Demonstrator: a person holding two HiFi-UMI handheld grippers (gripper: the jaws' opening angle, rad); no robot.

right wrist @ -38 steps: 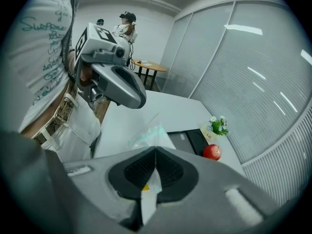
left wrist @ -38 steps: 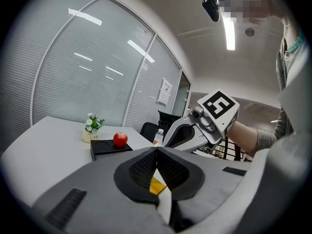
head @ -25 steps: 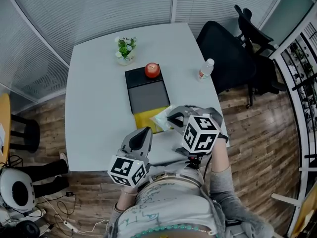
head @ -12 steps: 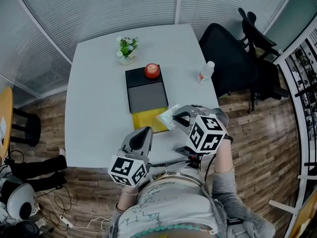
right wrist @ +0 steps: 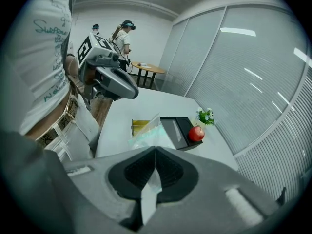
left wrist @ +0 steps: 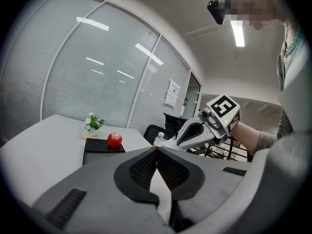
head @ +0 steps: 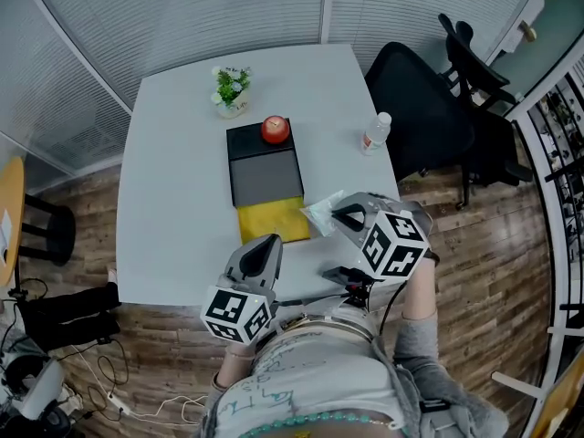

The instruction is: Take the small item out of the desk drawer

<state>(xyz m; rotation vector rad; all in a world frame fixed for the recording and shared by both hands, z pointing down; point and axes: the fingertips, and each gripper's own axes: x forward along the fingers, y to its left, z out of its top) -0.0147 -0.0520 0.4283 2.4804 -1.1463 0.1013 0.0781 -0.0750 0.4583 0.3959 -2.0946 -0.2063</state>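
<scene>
A small clear plastic packet [head: 322, 213] hangs from my right gripper [head: 334, 213], which is shut on its edge, just right of the open yellow drawer [head: 272, 219]. In the right gripper view the packet [right wrist: 148, 132] sticks out past the closed jaws, above the table. The drawer is pulled out toward me from a black desk unit [head: 265, 167] with a red apple [head: 275, 129] on top. My left gripper [head: 267, 245] sits shut and holds nothing, near the table's front edge below the drawer. In the left gripper view its tips [left wrist: 156, 149] meet.
A small potted plant [head: 229, 89] stands behind the black unit on the white table [head: 173, 199]. A water bottle [head: 374, 132] stands near the right edge. A black office chair [head: 420, 108] is beyond that edge. People stand by a far desk [right wrist: 148, 69].
My right gripper has carried the packet to the right, off the yellow drawer. The left gripper has stayed where it was.
</scene>
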